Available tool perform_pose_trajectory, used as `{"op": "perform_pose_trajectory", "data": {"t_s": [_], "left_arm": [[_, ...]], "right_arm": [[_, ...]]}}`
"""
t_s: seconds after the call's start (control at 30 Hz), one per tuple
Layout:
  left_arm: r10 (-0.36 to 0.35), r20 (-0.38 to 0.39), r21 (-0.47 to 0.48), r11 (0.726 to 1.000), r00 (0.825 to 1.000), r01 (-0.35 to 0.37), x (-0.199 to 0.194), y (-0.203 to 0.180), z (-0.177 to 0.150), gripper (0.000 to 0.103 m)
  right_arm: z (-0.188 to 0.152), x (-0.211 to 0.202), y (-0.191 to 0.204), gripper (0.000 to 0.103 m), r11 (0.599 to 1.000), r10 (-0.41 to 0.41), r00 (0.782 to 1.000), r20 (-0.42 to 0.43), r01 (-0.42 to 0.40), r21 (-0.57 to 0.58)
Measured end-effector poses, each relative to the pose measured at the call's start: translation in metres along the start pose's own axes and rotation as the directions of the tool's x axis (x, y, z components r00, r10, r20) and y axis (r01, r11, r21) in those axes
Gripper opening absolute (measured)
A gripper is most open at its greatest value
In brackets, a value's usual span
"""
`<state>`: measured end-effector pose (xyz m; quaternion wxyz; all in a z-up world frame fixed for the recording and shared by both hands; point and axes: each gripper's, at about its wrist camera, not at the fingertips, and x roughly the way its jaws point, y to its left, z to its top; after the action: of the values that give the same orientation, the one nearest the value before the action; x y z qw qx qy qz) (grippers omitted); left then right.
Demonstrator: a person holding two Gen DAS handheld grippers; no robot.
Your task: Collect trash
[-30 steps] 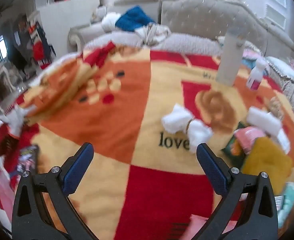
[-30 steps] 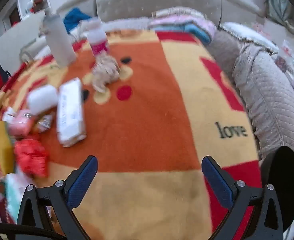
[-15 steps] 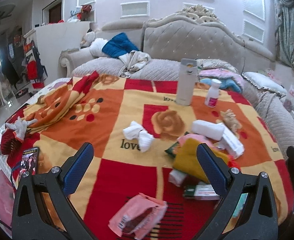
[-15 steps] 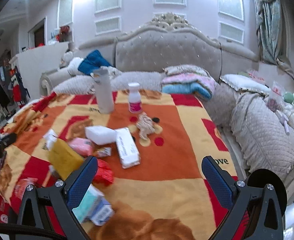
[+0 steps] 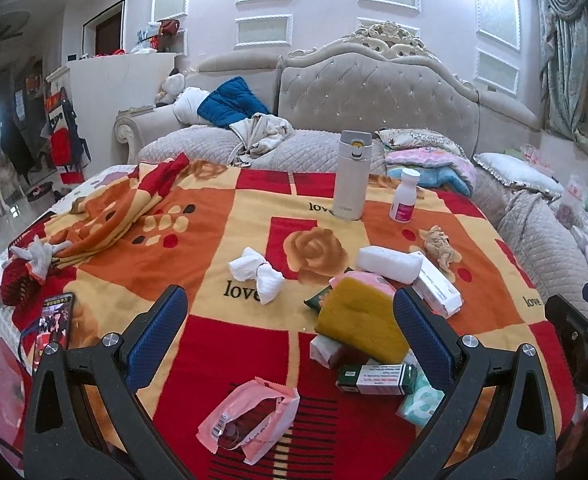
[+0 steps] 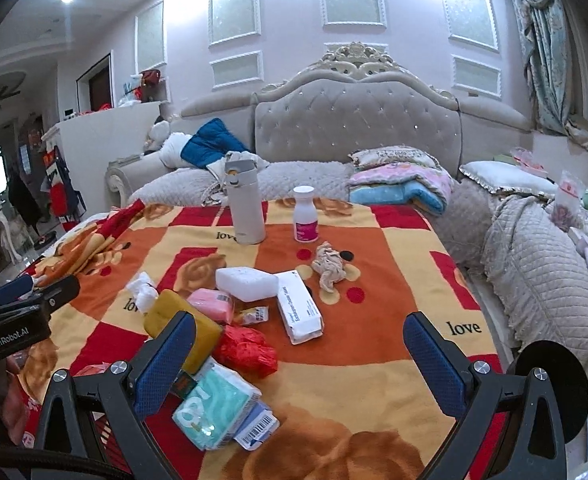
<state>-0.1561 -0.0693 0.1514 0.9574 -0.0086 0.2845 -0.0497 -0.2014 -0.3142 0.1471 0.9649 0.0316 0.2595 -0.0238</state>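
A red, orange and yellow checked blanket (image 5: 222,220) printed with roses and the word "love" covers the bed in front of me, and the trash lies scattered across it. Taking the tall white flask (image 6: 245,204) standing upright as the mark: a small white bottle with a pink label (image 6: 305,215) stands just beside it. Nearer me than the flask sits a cluster: a mustard-yellow sponge (image 5: 359,318), a white foam block (image 6: 246,283) and a long white carton (image 6: 298,312) touching each other, a teal tissue pack (image 6: 210,410), a crumpled red wrapper (image 6: 246,350), a green-and-white box (image 5: 375,374). A torn pink packet (image 5: 250,420) lies closest to me, apart from the cluster. Two knotted white tissues (image 5: 258,270) and a beige crumpled rag (image 6: 329,266) lie either side of the pile. My left gripper (image 5: 290,332) hovers spread wide, holding nothing; my right gripper (image 6: 299,354) likewise gapes empty above the blanket.
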Motion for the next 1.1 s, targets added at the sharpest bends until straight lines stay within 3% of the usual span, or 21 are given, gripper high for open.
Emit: {"op": "perform_pose_trajectory", "data": {"t_s": [1.1], "left_arm": [[-0.016, -0.018, -0.017, 1.000, 1.000, 0.015, 0.009, 0.000, -0.006, 0.102]], "right_arm": [[0.001, 0.012, 0.003, 0.103, 1.000, 0.000, 0.999, -0.043, 0.000, -0.005]]}}
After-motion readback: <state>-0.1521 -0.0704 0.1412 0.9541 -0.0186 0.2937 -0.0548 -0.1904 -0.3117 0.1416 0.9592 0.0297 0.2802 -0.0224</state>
